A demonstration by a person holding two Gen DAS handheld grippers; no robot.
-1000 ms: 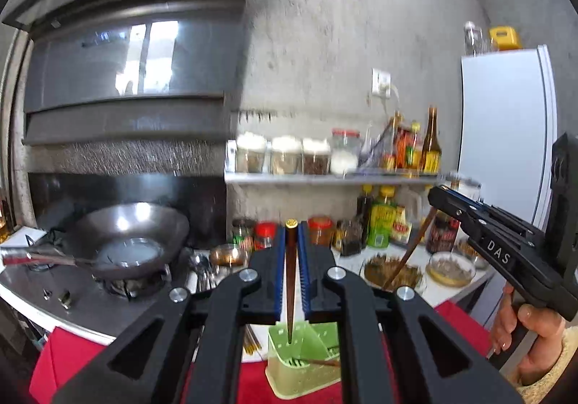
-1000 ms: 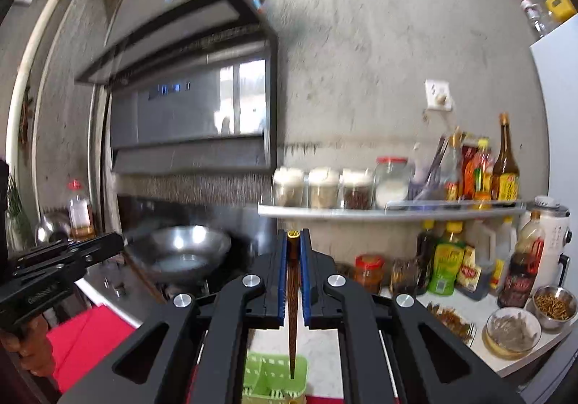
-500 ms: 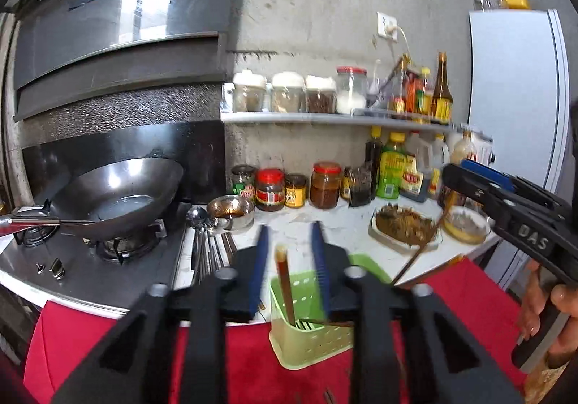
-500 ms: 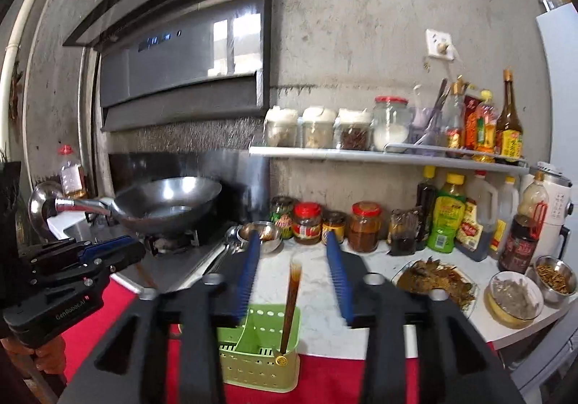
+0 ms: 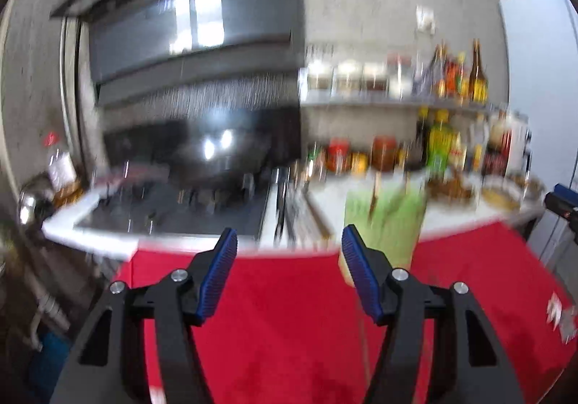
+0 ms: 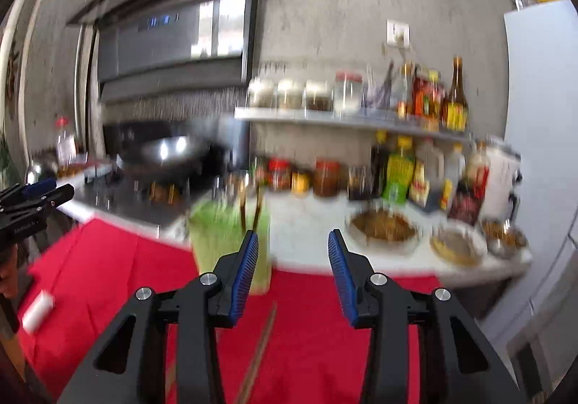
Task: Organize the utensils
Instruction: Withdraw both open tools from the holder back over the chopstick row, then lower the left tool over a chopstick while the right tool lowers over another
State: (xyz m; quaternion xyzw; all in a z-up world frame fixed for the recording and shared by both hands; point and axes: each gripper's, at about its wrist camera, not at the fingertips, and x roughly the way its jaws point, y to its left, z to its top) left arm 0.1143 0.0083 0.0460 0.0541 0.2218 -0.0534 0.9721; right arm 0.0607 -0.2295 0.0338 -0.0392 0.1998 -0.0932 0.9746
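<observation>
Your green utensil holder [image 5: 383, 223] sits at the far edge of the red cloth [image 5: 289, 324], right up against the white counter, and it's smeared by motion blur in both views. Two brown chopsticks [image 6: 249, 205] stand upright in it, tips poking above the rim. Another chopstick [image 6: 260, 349] lies flat on the cloth in the right wrist view, just in front of the holder.

Going left to right behind it: the wok [image 6: 169, 151] on the stove, some metal spoons (too blurred to count), a row of jars [image 6: 303, 176], then sauce bottles and dishes of food [image 6: 383, 223].

Your left gripper [image 5: 289, 259] has its blue pads spread wide with nothing between them. Your right gripper [image 6: 292, 259] is the same, fingers apart and empty.
</observation>
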